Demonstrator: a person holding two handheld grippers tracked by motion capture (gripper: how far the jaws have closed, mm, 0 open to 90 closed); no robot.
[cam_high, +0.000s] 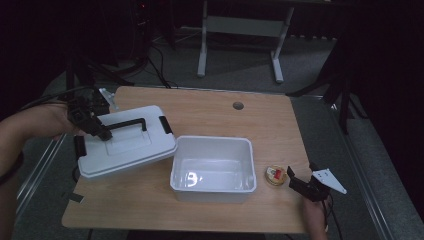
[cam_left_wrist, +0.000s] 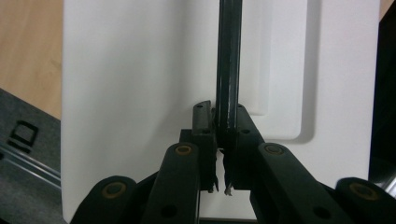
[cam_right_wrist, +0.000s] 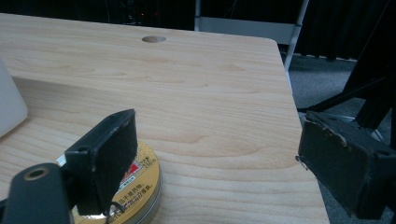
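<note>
High view, tin (cam_high: 275, 175) beside R hand-held gripper (cam_high: 295, 181)

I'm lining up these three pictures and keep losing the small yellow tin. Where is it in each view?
High view: yellow tin lies right of the white bin, just ahead of the right gripper.
Left gripper view: not in it.
Right gripper view: bottom left, behind the left finger.
Shared landmark: table hole.
</note>
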